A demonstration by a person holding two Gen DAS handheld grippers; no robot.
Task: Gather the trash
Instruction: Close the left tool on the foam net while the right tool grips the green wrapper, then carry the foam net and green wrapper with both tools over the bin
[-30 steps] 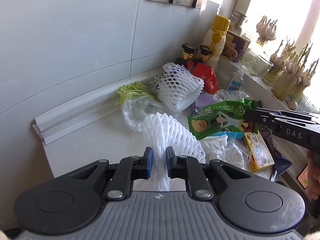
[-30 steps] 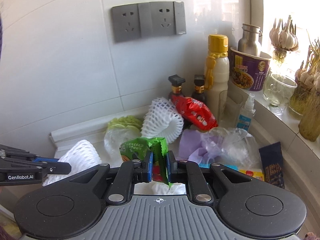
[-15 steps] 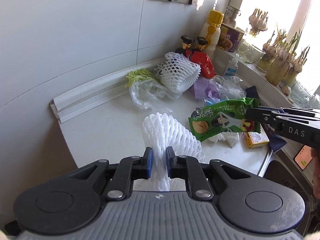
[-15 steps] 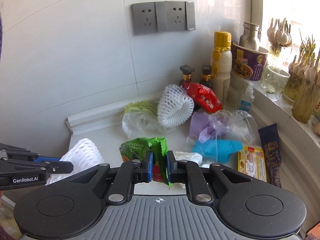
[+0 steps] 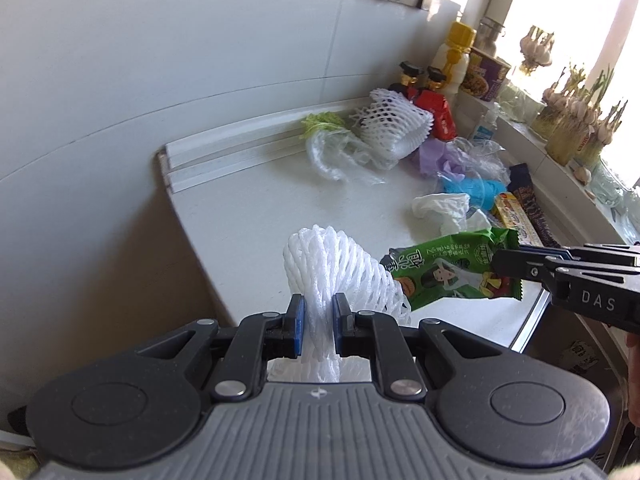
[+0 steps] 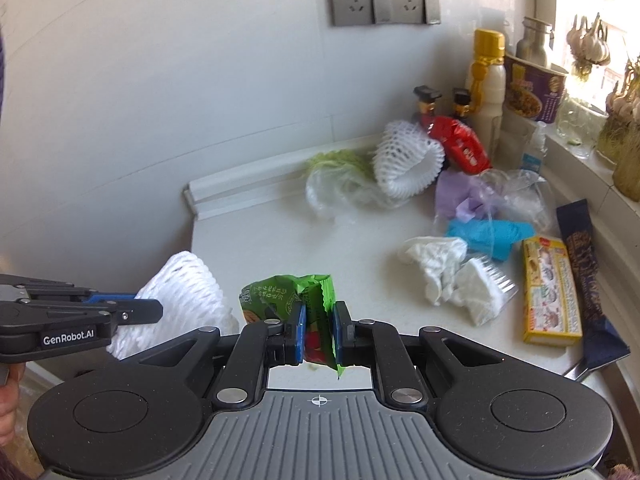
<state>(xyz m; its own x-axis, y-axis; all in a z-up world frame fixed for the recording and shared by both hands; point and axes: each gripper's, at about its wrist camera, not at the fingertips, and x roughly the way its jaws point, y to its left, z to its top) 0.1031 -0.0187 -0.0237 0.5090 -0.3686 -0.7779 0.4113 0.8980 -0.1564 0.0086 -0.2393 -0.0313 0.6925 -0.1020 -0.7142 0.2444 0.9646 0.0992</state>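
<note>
1. The left gripper point(image 5: 318, 322) is clamped on a white foam fruit net point(image 5: 336, 270), held above the counter's point(image 5: 256, 200) near edge
2. The right gripper point(image 6: 319, 334) is clamped on a crumpled green snack wrapper point(image 6: 288, 294), at 3 o'clock of the net in the left wrist view
3. Judged step: carrying both pieces to a bin, which is not in view; keep both grips firm, since light foam and film slip easily
4. More trash lies at 1 o'clock: a second foam net point(image 6: 408, 164), tissue point(image 6: 436, 260), blue glove point(image 6: 492, 236), yellow box point(image 6: 552, 292)

Two white foam nets point(image 6: 182, 280) point(image 6: 408, 160), one green snack wrapper point(image 6: 288, 292) and one red wrapper point(image 6: 460, 140). Two dark-capped bottles point(image 6: 426, 98) point(image 6: 462, 100). One yellow box point(image 6: 552, 288).
</note>
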